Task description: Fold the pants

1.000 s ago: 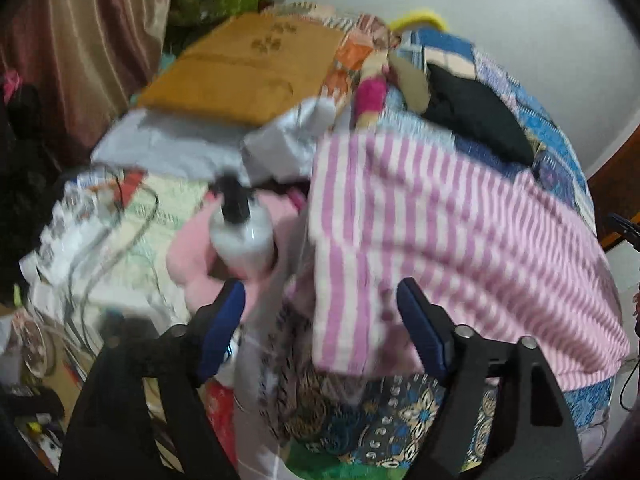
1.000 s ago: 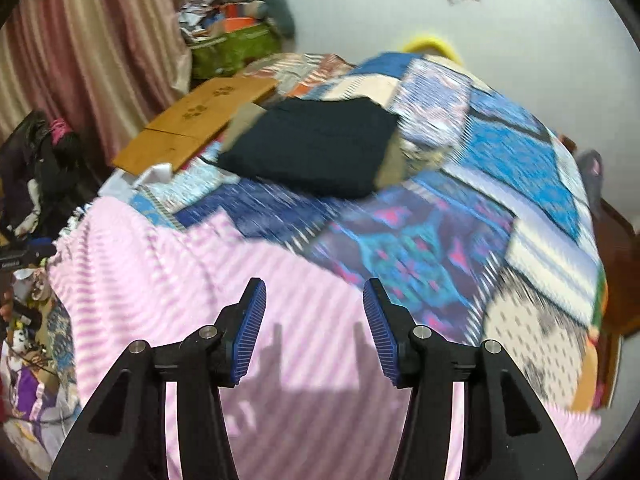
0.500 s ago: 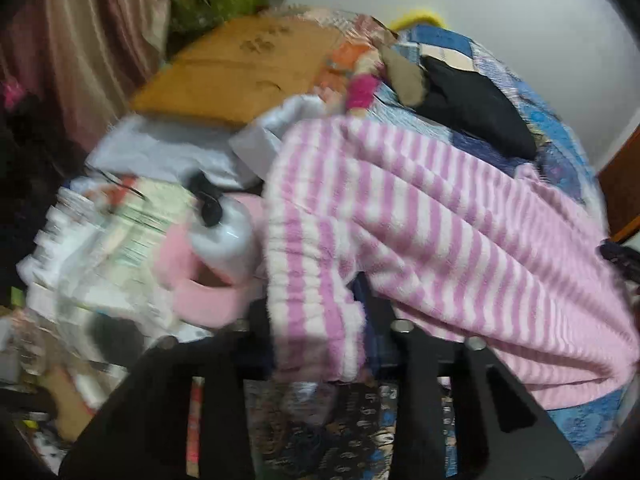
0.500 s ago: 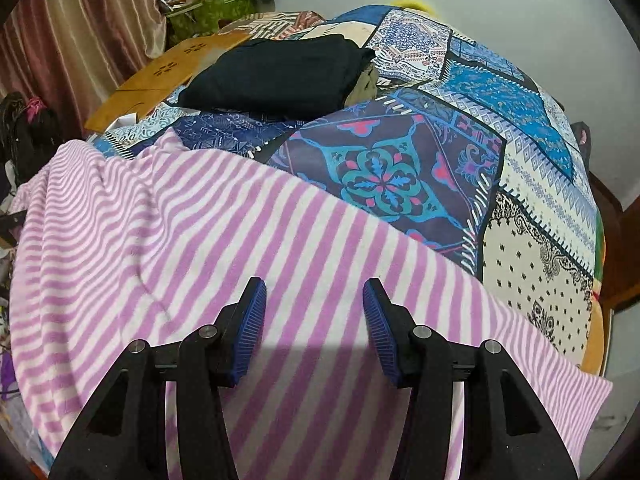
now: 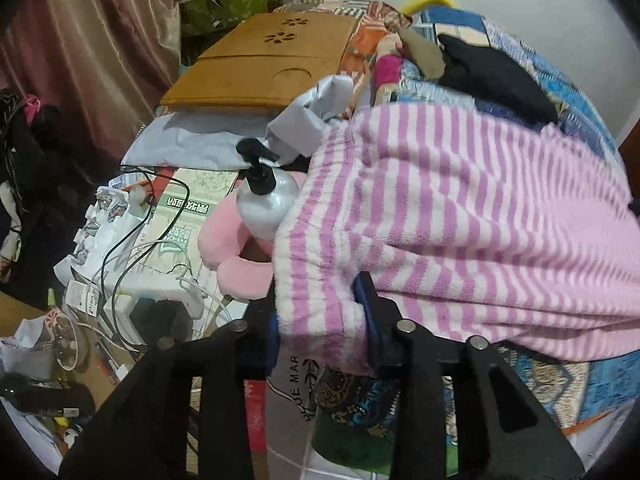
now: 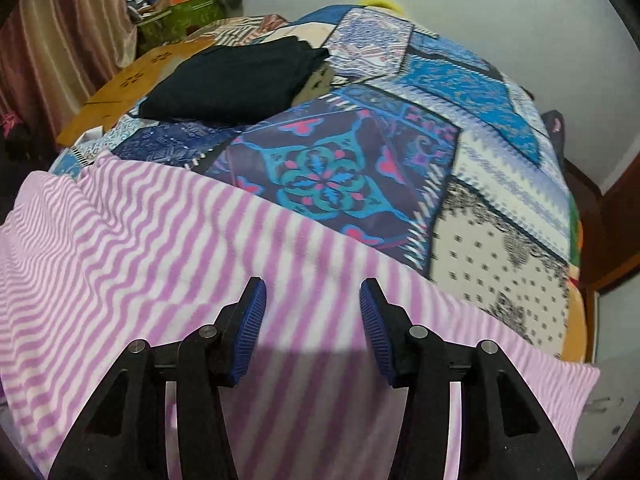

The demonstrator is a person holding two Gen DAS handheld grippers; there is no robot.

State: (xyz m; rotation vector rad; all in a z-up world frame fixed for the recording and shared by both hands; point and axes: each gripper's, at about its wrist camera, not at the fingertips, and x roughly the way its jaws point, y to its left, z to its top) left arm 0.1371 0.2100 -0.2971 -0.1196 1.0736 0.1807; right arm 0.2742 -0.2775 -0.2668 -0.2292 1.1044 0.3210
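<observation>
The left gripper [image 5: 320, 316] is clamped on a bunched corner of the pink-and-white striped pants [image 5: 460, 216]; its jaws have just closed onto the fleece and eased slightly, and the cloth fills the gap between the blue pads, hiding most of them. From that corner the pants run away toward 2 o'clock in the left view, draped over the edge of a bed covered by a patchwork quilt [image 6: 440, 120]. At 10 o'clock from the clamped corner stands a white pump bottle [image 5: 266, 200] with a black pump, touching a pink plush [image 5: 232, 248] below it. Beyond the bottle lies a wooden board [image 5: 264, 64], and at 9 o'clock cables [image 5: 132, 240] trail over boxes and papers. The right gripper [image 6: 312, 328] hovers over the pants with its jaws apart, closing a little, and no fold of cloth stands between the pads; its shadow falls on the stripes just beneath. In the right view the pants [image 6: 160, 260] spread flat across the lower half from 9 to 4 o'clock, with the quilt bare beyond. A folded black garment [image 6: 236, 76] rests on the quilt at 11 o'clock, well apart from the pants.
</observation>
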